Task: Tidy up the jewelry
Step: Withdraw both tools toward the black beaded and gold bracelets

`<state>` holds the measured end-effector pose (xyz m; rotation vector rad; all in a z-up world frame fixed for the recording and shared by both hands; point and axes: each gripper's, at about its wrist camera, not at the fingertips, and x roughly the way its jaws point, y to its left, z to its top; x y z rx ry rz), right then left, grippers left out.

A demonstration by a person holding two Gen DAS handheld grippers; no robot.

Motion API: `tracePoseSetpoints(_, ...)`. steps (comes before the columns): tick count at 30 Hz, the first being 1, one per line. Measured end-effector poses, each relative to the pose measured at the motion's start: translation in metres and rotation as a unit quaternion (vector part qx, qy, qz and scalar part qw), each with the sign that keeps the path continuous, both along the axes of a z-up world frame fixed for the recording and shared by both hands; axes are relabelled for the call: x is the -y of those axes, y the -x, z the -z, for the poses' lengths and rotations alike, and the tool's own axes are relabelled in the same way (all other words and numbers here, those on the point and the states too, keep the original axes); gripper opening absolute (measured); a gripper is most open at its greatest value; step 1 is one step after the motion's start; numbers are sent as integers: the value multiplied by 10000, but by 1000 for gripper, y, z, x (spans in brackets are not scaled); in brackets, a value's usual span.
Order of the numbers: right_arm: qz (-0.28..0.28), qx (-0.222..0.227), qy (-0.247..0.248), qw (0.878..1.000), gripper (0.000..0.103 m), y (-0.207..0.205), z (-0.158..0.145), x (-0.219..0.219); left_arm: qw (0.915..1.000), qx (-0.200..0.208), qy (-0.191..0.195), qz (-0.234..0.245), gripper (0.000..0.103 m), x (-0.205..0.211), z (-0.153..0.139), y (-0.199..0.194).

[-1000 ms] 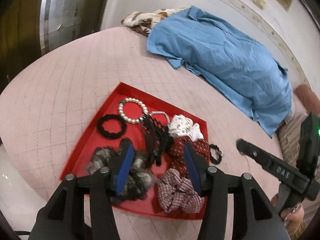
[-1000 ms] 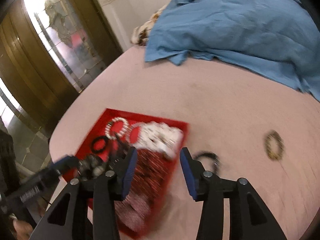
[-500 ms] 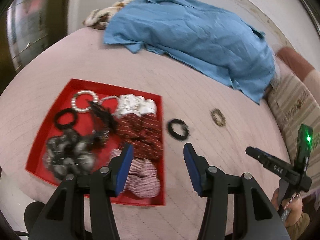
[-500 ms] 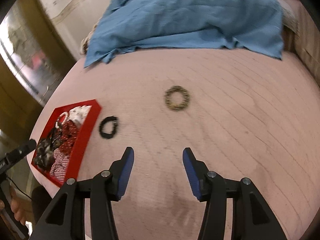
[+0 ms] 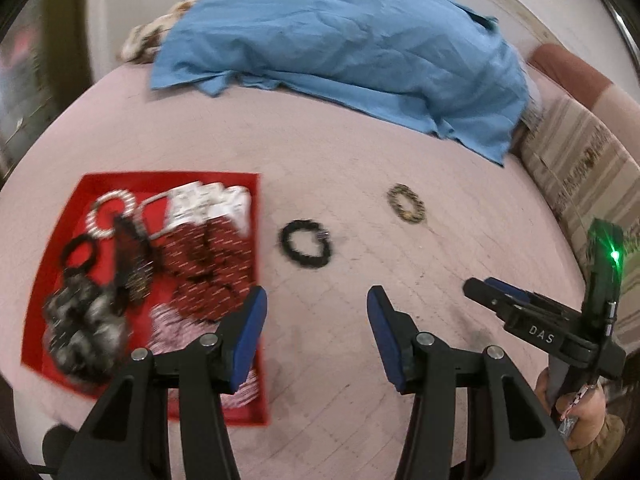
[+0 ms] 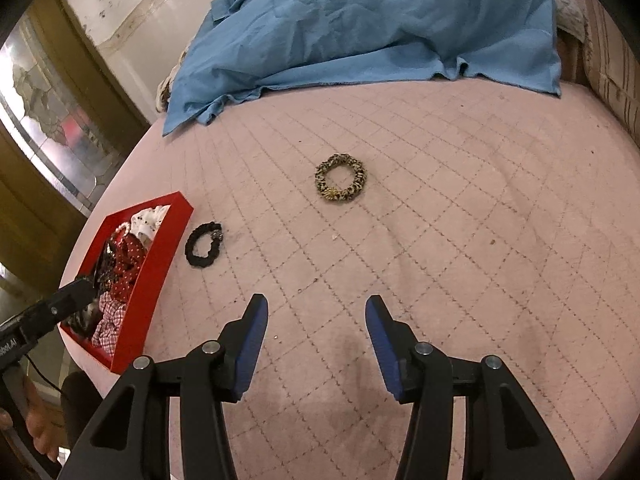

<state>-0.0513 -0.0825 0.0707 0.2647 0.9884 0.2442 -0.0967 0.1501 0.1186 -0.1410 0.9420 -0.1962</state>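
A red tray (image 5: 52,264) on the pink quilted bed holds several scrunchies, a pearl bracelet (image 5: 108,216) and black bands; it also shows in the right wrist view (image 6: 160,256). A black scrunchie (image 5: 306,243) (image 6: 204,244) lies on the quilt just right of the tray. A leopard-print scrunchie (image 5: 406,204) (image 6: 341,177) lies further right. My left gripper (image 5: 316,312) is open and empty, above the quilt near the tray's right edge. My right gripper (image 6: 316,316) is open and empty, short of both loose scrunchies, and shows at the left view's right edge (image 5: 496,292).
A blue shirt (image 5: 340,40) (image 6: 360,24) is spread across the far side of the bed, over a patterned cloth (image 5: 144,40). A striped cushion (image 5: 580,168) lies at the right. A glass door (image 6: 52,120) stands to the left.
Both grippers have swung right, away from over the tray. The two loose scrunchies on the quilt have come into view. Both grippers stay open and empty.
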Motion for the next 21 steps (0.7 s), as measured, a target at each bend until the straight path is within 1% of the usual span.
tracePoseSetpoints(3, 116, -8, -60, 9999, 55, -2, 3, 8, 9996, -76, 68, 259, 51, 17, 8, -20)
tracePoseSetpoints(8, 196, -33, -31, 9998, 55, -14, 8, 20, 9983, -422, 147, 379, 51, 39, 32, -61)
tracePoseSetpoints(9, 186, -41, -24, 9998, 55, -18, 9, 21, 9979, -527, 107, 371, 51, 42, 41, -71)
tracePoseSetpoints(13, 108, -30, 50, 9999, 55, -42, 14, 23, 9972, -671, -178, 287, 49, 47, 60, -92)
tracePoseSetpoints(19, -1, -1, 231, 9997, 55, -90, 23, 15, 9951, -773, -524, 316, 48, 48, 77, -112)
tracePoseSetpoints(21, 15, -13, 328, 9995, 55, -105, 26, 12, 9944, -806, -553, 396, 48, 51, 80, -115)
